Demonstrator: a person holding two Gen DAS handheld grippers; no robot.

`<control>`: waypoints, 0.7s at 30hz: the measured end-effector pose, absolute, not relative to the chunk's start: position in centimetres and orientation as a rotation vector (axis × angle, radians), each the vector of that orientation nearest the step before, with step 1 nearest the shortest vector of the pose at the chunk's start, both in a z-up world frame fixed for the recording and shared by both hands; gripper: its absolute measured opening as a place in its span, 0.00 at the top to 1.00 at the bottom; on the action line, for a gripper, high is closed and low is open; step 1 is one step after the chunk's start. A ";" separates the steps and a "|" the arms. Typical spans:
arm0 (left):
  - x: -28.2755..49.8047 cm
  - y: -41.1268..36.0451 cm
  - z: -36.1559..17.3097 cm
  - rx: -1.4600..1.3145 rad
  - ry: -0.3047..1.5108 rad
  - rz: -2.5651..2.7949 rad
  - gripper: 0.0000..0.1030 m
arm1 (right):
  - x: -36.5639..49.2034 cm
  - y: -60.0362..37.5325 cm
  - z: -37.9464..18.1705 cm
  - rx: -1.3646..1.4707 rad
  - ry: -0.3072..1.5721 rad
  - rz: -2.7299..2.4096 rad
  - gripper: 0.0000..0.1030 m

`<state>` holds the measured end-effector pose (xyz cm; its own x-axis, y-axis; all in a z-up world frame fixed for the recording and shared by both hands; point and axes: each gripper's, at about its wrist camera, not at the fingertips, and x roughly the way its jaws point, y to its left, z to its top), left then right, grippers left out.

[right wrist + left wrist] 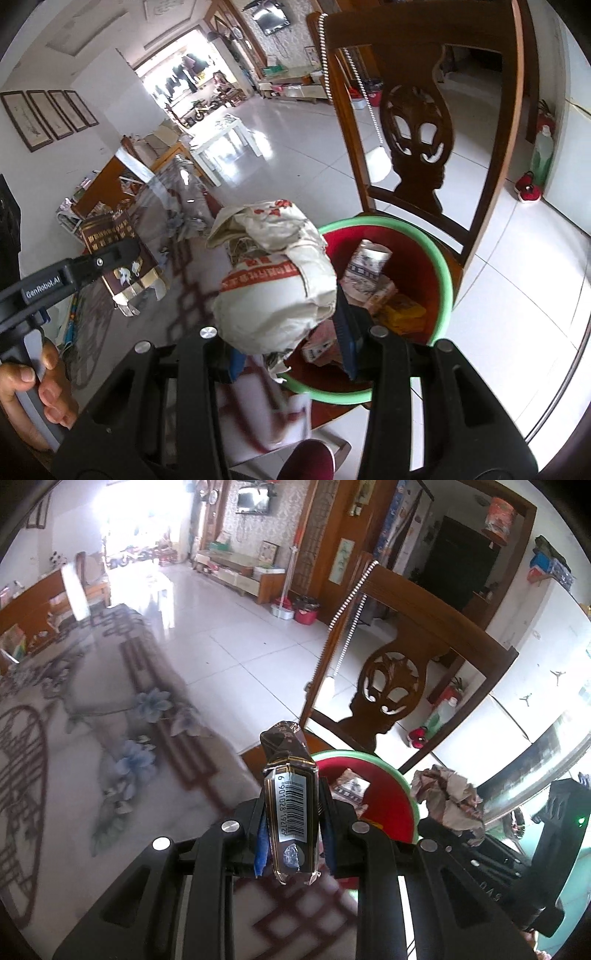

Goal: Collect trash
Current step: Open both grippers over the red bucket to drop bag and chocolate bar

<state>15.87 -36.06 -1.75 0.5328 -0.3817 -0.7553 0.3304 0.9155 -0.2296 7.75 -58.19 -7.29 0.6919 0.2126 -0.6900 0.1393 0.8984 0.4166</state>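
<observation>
- A glass-topped table (110, 709) with a floral, red-lattice patterned surface fills the left and lower part of the left wrist view; nothing clearly lies on that part.
- A wooden chair (424, 122) stands at the table's edge, right of centre in both views.
- On its seat sits a red basin (439, 258) with a green rim.
- Pale glossy floor tiles (236, 627) spread beyond, toward the upper centre.
</observation>
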 end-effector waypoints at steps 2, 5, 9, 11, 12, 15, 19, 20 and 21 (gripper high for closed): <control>16.3 -36.5 -2.2 -0.068 0.926 -0.435 0.80 | 7.9 -58.6 -7.7 0.467 0.820 0.034 0.62; 17.0 -37.7 -3.0 -0.086 0.955 -0.460 0.80 | 8.2 -59.2 -8.2 0.474 0.827 0.020 0.62; 17.1 -38.7 -3.7 -0.059 0.965 -0.477 0.80 | 8.3 -59.6 -9.0 0.481 0.838 0.007 0.62; 17.1 -39.0 -4.2 -0.067 0.977 -0.490 0.80 | 8.2 -59.8 -9.5 0.485 0.851 0.002 0.62; 17.2 -39.2 -4.3 -0.069 0.980 -0.495 0.80 | 8.2 -59.8 -9.7 0.486 0.856 0.000 0.62; 17.1 -39.8 -4.4 -0.056 0.976 -0.511 0.79 | 8.2 -59.9 -10.1 0.484 0.868 -0.005 0.62; 16.6 -39.7 -3.7 -0.063 0.908 -0.504 0.22 | 8.5 -59.8 -10.2 0.472 0.865 -0.015 0.33; 16.3 -39.4 -3.3 -0.073 0.878 -0.498 0.20 | 8.5 -59.8 -10.1 0.469 0.859 -0.024 0.27; 16.2 -39.3 -3.1 -0.073 0.864 -0.491 0.19 | 8.4 -59.8 -9.8 0.468 0.845 -0.034 0.24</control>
<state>16.24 -39.27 -3.10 0.5457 -0.4427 -0.7115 0.3849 0.8866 -0.2565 8.37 -59.81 -9.84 0.6695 0.1537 -0.7267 0.2116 0.8983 0.3850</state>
